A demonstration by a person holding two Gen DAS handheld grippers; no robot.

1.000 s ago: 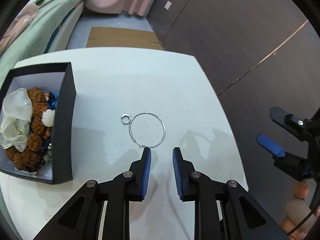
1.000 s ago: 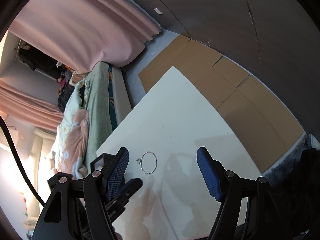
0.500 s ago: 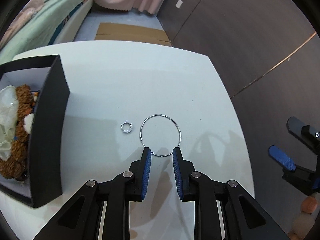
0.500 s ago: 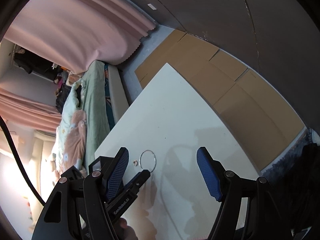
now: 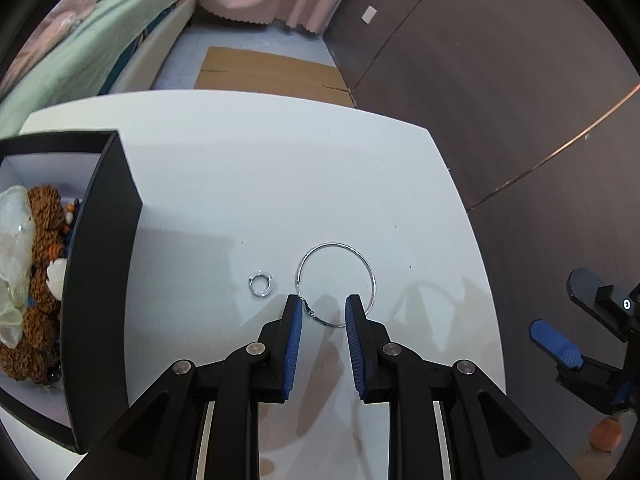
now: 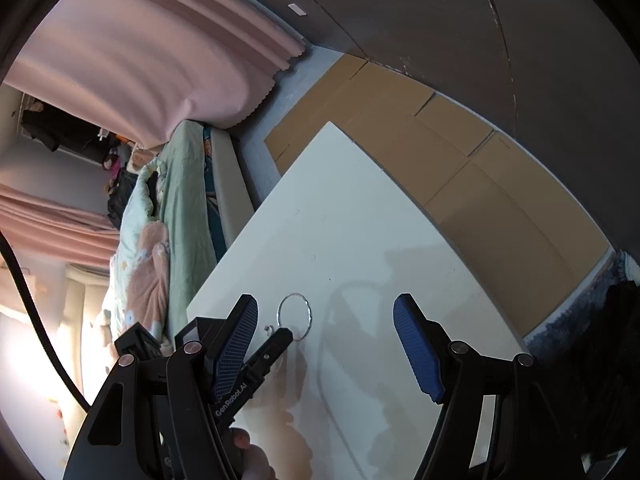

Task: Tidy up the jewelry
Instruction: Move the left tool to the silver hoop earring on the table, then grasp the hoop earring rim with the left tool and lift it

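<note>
A white table (image 5: 248, 168) fills most of the left wrist view, with two pieces of silver jewelry lying on it near the middle: a thin wire hoop (image 5: 336, 283) and, just to its left, a much smaller ring (image 5: 260, 284) with tiny prongs around its edge; the two do not touch. The left gripper (image 5: 323, 309) points down at the near part of the hoop, its blue-padded jaws parted by a narrow gap that straddles the hoop's clasp and near arc (the pads are not pressed on the wire, and whether the tips touch the table cannot be told). At the left edge stands an open black box (image 5: 104, 248) with a white lining, holding brown knobbly beads (image 5: 44, 216), a sheer pale pouch and some small coloured pieces. The right gripper (image 6: 325, 346) hangs over the table's near side, well apart from the jewelry, its jaws spread wide with nothing between them. Beyond the table lie flattened cardboard (image 5: 272, 70) on the floor, a pink curtain (image 6: 152, 52) and a bed with green bedding (image 5: 100, 20)
</note>
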